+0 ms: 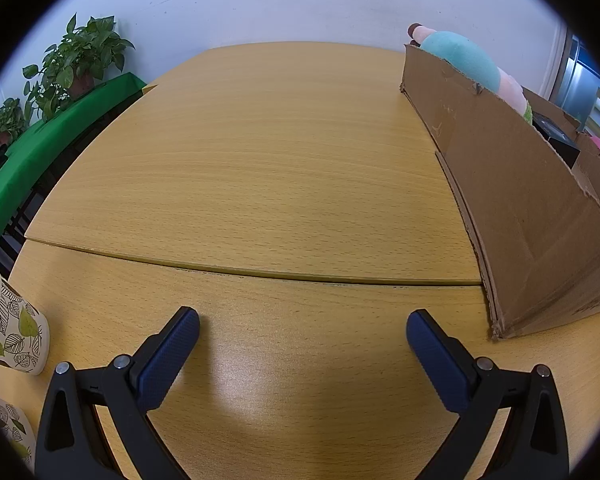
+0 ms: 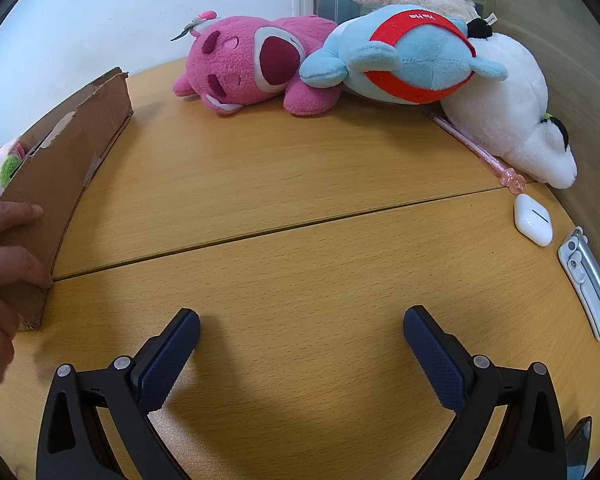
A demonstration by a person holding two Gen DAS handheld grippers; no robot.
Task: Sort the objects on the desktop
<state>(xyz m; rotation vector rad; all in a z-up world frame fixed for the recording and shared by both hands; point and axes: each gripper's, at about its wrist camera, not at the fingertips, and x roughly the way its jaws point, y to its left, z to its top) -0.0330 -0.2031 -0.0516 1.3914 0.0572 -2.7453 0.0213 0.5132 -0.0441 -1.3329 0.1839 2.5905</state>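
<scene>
My left gripper (image 1: pixel 302 330) is open over bare wooden table, nothing between its fingers. A cardboard box (image 1: pixel 512 200) stands to its right, with a teal and pink plush (image 1: pixel 464 56) sticking out of it. My right gripper (image 2: pixel 301 328) is open too, low over the table. The same box (image 2: pixel 66 160) is at its left. Far ahead lie a pink plush bear (image 2: pixel 252 64), a blue and red plush (image 2: pixel 408 56) and a white plush (image 2: pixel 512 108). A pink pen (image 2: pixel 480 152), a white earbud case (image 2: pixel 533 219) and a silver stand (image 2: pixel 586 280) lie at the right.
A hand (image 2: pixel 4 264) rests against the box's near corner. Two leaf-patterned paper cups (image 1: pixel 16 328) lie at the left of the left wrist view. Potted plants (image 1: pixel 76 60) stand on a green-covered table (image 1: pixel 40 152) beyond. A seam (image 1: pixel 260 272) crosses the tabletop.
</scene>
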